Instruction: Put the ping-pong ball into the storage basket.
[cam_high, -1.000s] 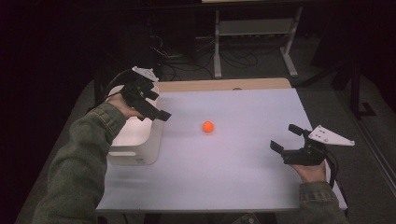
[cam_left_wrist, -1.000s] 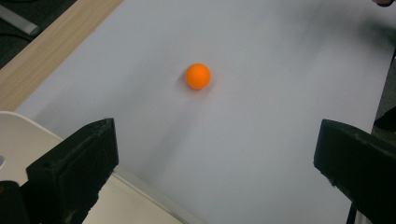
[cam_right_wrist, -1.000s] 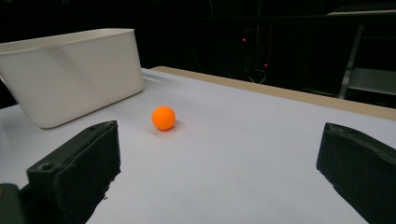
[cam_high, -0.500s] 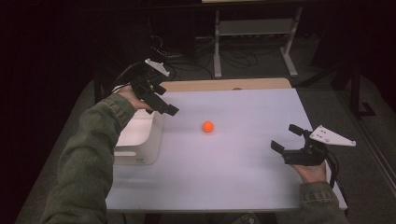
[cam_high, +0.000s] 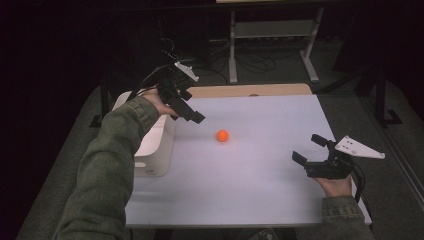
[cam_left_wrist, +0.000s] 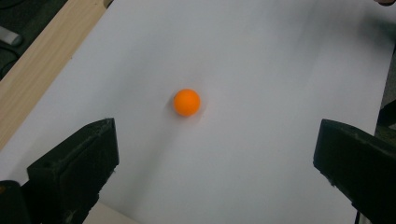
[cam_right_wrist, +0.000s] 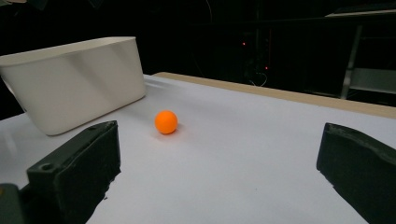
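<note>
Nearest the person, the right gripper (cam_high: 311, 151) rests low at the tabletop's (cam_high: 260, 190) right front edge, jaws spread wide and empty. Open white surface lies between it and a small orange ball (cam_high: 222, 135), which sits alone near the middle, well apart from every edge. Farther left, a white bin (cam_high: 155, 150) stands along the left edge. Beyond, the left gripper (cam_high: 192, 114) hovers above the far left corner, jaws wide, aimed at the ball.

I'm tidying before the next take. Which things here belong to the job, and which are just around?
In the job:
orange ball
white bin
left gripper, open, nearest the ball
right gripper, open

Just around:
metal stand beyond the table
cables on the floor
</note>
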